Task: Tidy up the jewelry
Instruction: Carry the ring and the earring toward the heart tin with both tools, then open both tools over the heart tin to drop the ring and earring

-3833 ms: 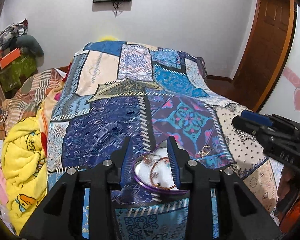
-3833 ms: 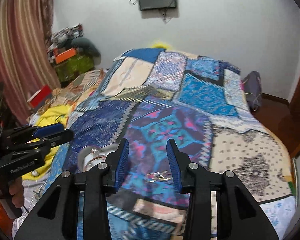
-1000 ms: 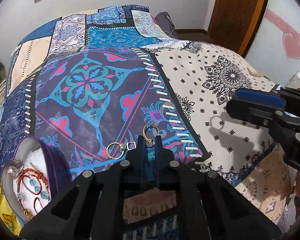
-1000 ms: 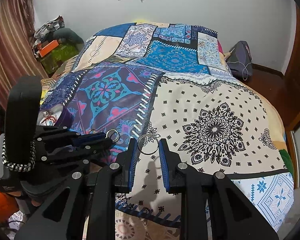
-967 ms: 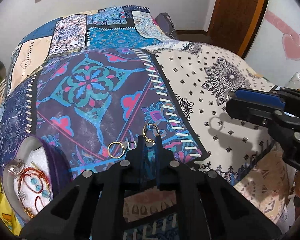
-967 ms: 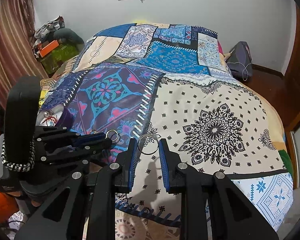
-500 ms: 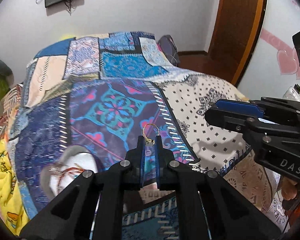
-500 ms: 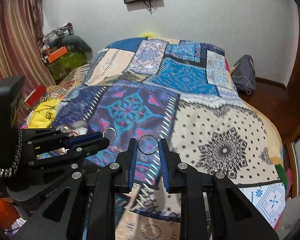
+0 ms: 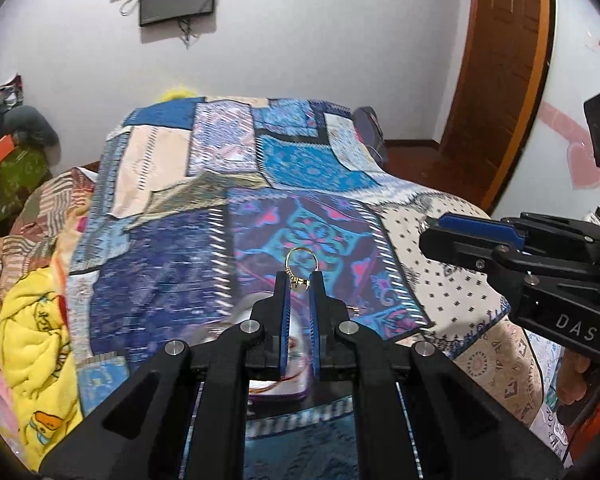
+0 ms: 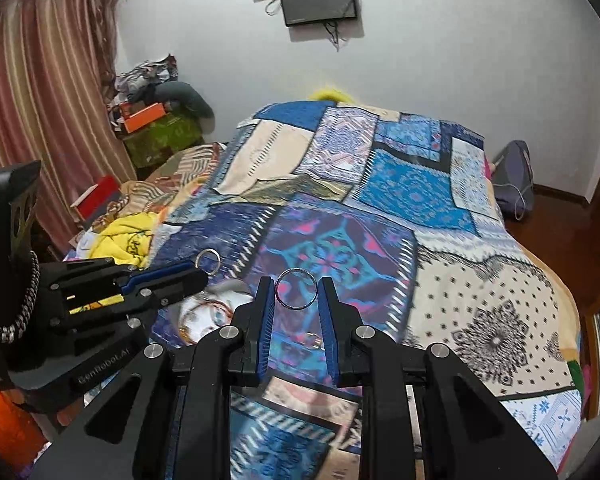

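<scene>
You hold two rings clear of the bed (image 9: pixel 172 264) at once. Your left claw (image 9: pixel 299 280) is pinched together on a gold ring (image 9: pixel 301 258), gripping it by its small setting so the hoop stands up past the tips. Your right claw (image 10: pixel 296 286) is clamped on a larger silver ring (image 10: pixel 296 289), the hoop spanning the narrow gap between the blue pads (image 10: pixel 266 300). In the right view the left claw sits to the left and a little farther out, with its ring showing at the tip. The purple tray (image 9: pixel 278 394) lies on the near part of the bedspread, mostly hidden behind your left claw in that view; in the right view its white lining (image 10: pixel 204 316) shows between the two claws, already holding a red-and-blue bangle and some other pieces too blurred to name. One small gold piece (image 10: pixel 312 338) lies loose on the bedspread, near and just right of the tray, seen between your right claw's fingers. So the sorting looks well under way: some jewelry is in the tray and two rings are lifted, but neither is dropped in yet. Judging from this, you have both rings to set down in the tray, then that last loose piece to collect.
</scene>
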`<act>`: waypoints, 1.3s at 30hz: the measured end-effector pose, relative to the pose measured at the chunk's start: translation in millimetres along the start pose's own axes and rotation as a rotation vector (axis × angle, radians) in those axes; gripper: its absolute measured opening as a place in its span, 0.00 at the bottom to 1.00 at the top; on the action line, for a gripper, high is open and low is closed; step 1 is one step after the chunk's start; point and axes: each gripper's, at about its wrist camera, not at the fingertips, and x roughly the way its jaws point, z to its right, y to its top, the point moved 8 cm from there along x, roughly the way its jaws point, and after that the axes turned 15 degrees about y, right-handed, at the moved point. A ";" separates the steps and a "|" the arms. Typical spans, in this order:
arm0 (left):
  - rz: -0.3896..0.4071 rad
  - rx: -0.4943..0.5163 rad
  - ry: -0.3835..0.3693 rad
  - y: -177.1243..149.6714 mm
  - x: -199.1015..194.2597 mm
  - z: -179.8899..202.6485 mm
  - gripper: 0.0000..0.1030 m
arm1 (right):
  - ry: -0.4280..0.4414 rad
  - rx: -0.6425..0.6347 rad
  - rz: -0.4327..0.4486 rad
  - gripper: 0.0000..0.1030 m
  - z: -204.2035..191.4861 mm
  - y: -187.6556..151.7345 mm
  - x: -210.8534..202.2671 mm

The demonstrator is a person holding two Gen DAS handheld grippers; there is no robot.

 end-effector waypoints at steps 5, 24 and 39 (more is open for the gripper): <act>0.015 -0.040 0.032 -1.1 -8.5 -31.7 0.07 | 0.026 -0.017 -0.003 0.19 -17.4 4.7 10.3; -0.068 -0.058 0.008 -32.6 24.8 -60.8 0.07 | 0.103 -0.011 -0.093 0.19 -42.4 -5.9 74.7; -0.137 -0.036 -0.020 -54.1 56.0 -49.5 0.07 | 0.142 0.054 -0.198 0.19 -24.2 -28.0 118.4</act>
